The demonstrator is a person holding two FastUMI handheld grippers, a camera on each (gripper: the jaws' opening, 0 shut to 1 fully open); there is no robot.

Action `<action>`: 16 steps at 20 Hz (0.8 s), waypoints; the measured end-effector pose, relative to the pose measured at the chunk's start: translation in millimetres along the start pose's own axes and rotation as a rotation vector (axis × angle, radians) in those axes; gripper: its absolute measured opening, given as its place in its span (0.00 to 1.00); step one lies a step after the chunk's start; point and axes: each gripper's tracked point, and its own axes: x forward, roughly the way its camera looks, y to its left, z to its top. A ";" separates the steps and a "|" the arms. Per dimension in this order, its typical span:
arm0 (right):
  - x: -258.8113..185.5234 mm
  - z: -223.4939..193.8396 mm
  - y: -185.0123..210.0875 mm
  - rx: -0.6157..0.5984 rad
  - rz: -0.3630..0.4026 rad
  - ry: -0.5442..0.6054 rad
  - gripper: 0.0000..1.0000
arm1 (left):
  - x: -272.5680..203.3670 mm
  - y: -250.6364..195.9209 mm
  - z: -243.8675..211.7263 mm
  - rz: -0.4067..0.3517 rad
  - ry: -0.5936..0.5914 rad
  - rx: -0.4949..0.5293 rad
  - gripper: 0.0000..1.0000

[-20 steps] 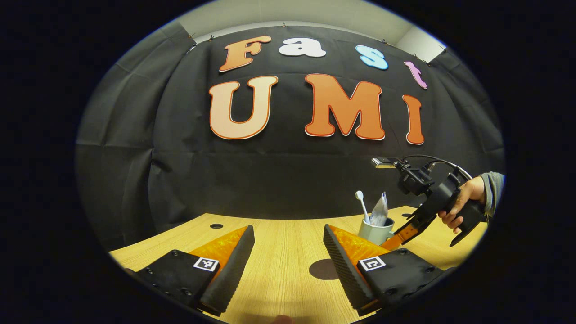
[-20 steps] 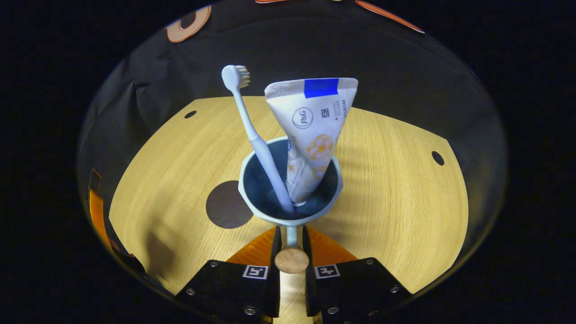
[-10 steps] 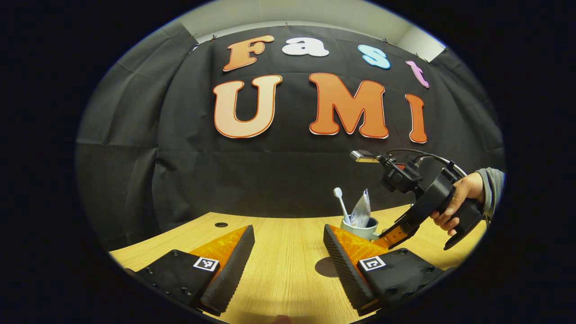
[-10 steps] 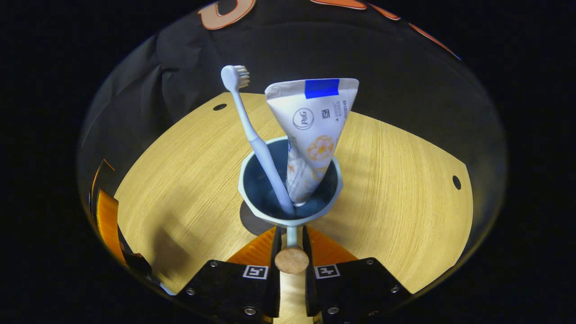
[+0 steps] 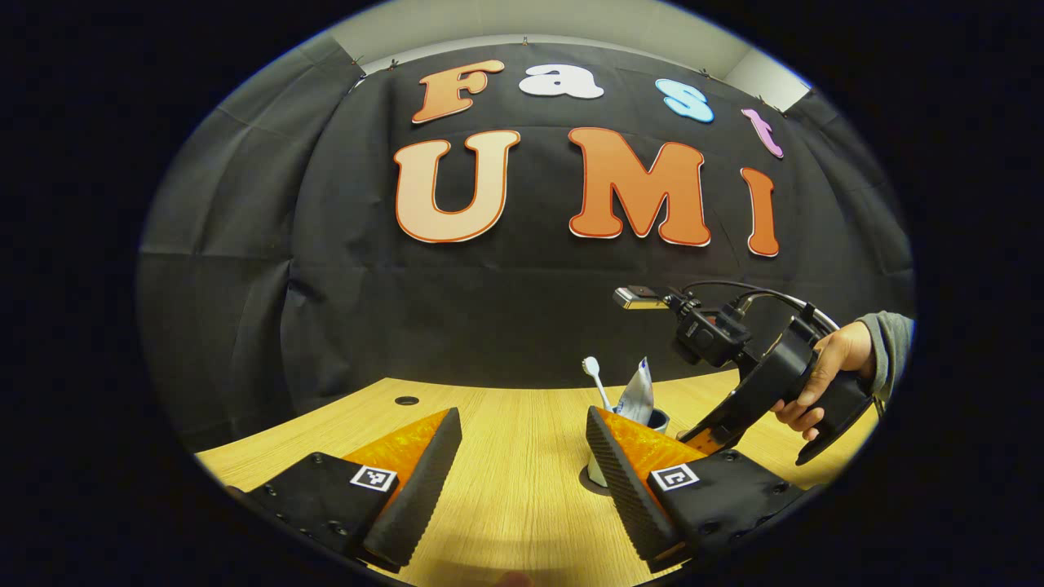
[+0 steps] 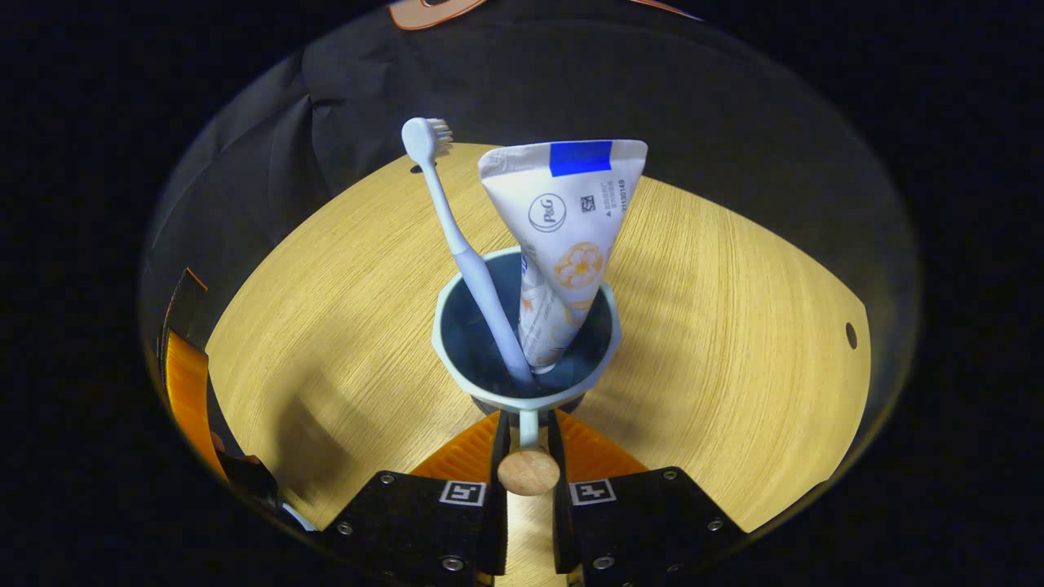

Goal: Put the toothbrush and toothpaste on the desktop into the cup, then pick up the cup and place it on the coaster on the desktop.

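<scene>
A pale blue cup (image 6: 522,391) holds a white toothbrush (image 6: 457,236) and a toothpaste tube (image 6: 567,236), both standing up. My right gripper (image 6: 528,420) is shut on the cup's handle, which ends in a wooden knob (image 6: 528,470). A dark coaster (image 5: 589,487) shows as a thin sliver under the cup (image 5: 598,471) in the left gripper view; whether the cup touches it I cannot tell. My left gripper (image 5: 522,477) hangs open over the table, and its right finger (image 5: 632,481) covers most of the cup. The right gripper (image 5: 703,436) reaches in from the right.
A person's hand (image 5: 824,367) with a grey sleeve holds the right gripper's grip. The wooden table (image 6: 734,326) has small round holes (image 5: 406,400) (image 6: 851,334). The left gripper's finger (image 6: 188,383) shows at the left edge of the right gripper view. The black cloth wall stands behind.
The right gripper carried the cup leftward and down; the coaster, earlier plain to the cup's left, is now under it. The left gripper stayed open and nearly still.
</scene>
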 end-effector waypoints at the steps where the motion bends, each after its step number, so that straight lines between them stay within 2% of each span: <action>1: -0.4 2.8 -4.7 -0.024 -0.003 -0.008 0.24 | -1.4 0.4 -2.2 0.001 0.003 -0.001 0.98; 3: -6.3 6.1 -6.5 -0.051 -0.003 -0.037 0.28 | 0.4 0.4 -4.1 0.003 0.009 0.000 0.98; 4: -8.9 7.7 -6.5 -0.062 -0.007 -0.045 0.37 | -0.2 -0.1 -3.6 0.004 0.012 0.002 0.96; 6: -17.4 6.3 -6.3 -0.067 -0.006 -0.055 0.51 | -1.4 -2.0 -3.0 0.003 0.010 0.005 0.99; 8: -20.9 10.7 -5.4 -0.056 0.000 -0.101 0.61 | -1.4 -3.1 1.0 0.004 -0.001 0.012 0.99; 16: -60.1 23.0 -16.8 -0.080 -0.025 -0.338 0.80 | 5.4 -21.1 9.1 -0.018 -0.019 0.049 0.97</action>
